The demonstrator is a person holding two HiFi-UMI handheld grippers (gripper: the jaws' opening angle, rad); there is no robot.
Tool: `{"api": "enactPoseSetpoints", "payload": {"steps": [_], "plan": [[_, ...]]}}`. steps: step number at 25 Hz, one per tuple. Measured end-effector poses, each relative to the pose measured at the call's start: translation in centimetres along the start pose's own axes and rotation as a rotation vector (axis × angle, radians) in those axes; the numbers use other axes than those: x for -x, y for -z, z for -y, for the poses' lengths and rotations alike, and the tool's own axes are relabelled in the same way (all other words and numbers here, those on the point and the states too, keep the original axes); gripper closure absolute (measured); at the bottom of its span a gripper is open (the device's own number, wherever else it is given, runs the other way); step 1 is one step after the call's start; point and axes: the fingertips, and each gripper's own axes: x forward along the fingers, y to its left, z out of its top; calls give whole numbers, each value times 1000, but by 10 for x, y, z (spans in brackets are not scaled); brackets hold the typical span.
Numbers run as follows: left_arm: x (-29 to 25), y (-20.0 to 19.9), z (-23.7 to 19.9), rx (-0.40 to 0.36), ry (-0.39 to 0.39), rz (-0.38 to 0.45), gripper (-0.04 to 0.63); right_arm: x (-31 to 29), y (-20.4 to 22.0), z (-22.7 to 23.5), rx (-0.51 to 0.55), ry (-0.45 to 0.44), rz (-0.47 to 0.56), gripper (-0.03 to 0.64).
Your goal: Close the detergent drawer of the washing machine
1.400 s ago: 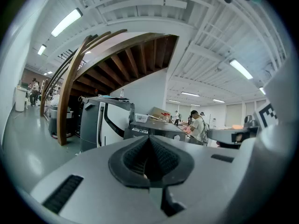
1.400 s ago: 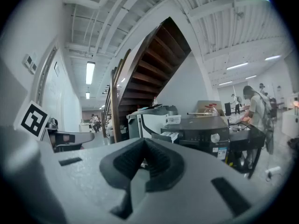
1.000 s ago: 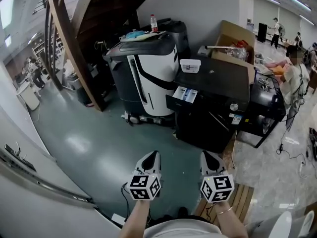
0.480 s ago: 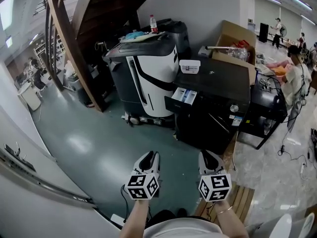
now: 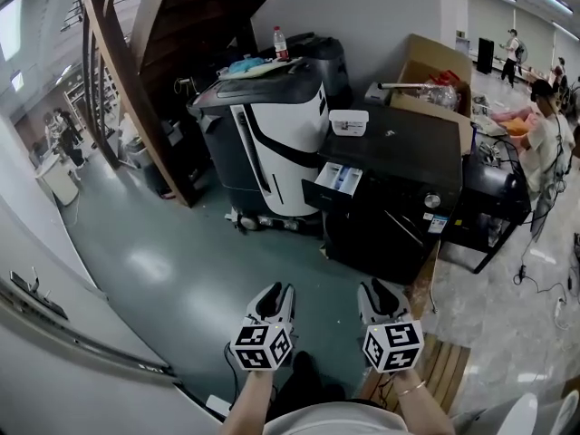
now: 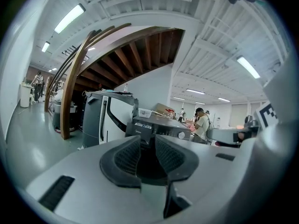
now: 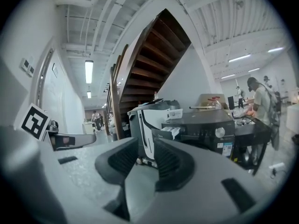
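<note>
The black washing machine (image 5: 399,166) stands across the green floor (image 5: 181,252), beside a white-and-black appliance (image 5: 272,134). Its detergent drawer (image 5: 335,178) is pulled out at the front's upper left corner. Well short of it, the left gripper (image 5: 275,297) is opening its empty jaws. The right gripper (image 5: 381,295) has its jaws slightly apart, also empty.
</note>
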Motion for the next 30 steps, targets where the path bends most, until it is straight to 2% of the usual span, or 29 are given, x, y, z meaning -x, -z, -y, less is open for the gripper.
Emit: {"api": "enactPoseSetpoints", "payload": {"steps": [7,13,20,30], "plan": [[-40,-4,-19,3,24,-11,511,-40,1,10,8,37,-23,528],[-93,-10,-54,12,44,-35,502,-94,1,23,13,95,-49,528],[-166,-32,-102,28,97,-60,495,-167,-13,38,-5,193,-63,528],[-251,-64,-148,-4,215,-81,485,-236,-28,55,-14,360,-73,528]]}}
